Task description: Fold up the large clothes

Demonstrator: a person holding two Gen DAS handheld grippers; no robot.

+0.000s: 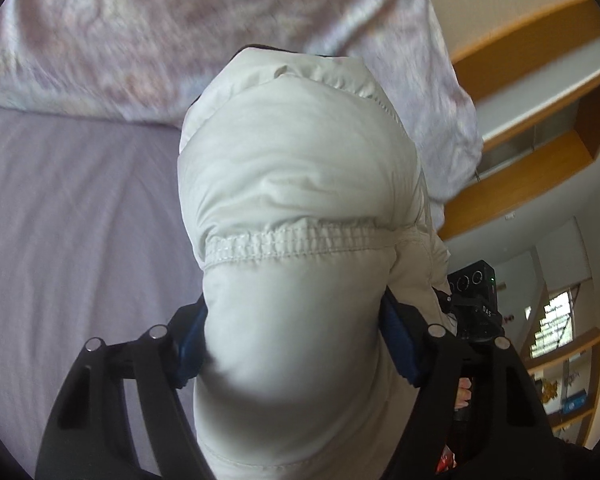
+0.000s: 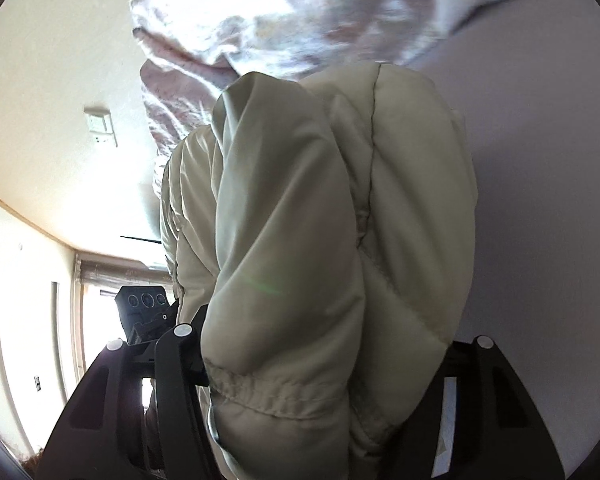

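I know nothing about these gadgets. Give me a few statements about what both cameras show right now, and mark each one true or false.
1. Both grippers grip the same pale puffy jacket. True: the left gripper and the right gripper each have its padded fabric bunched between their fingers.
2. The jacket is bright red. False: it is a pale grey-beige.
3. The bed sheet is a plain lilac. True.
4. The jacket lies neatly folded flat on the bed. False: it is bunched up in the grippers.
5. A crumpled, faintly patterned quilt lies beyond the jacket. True.
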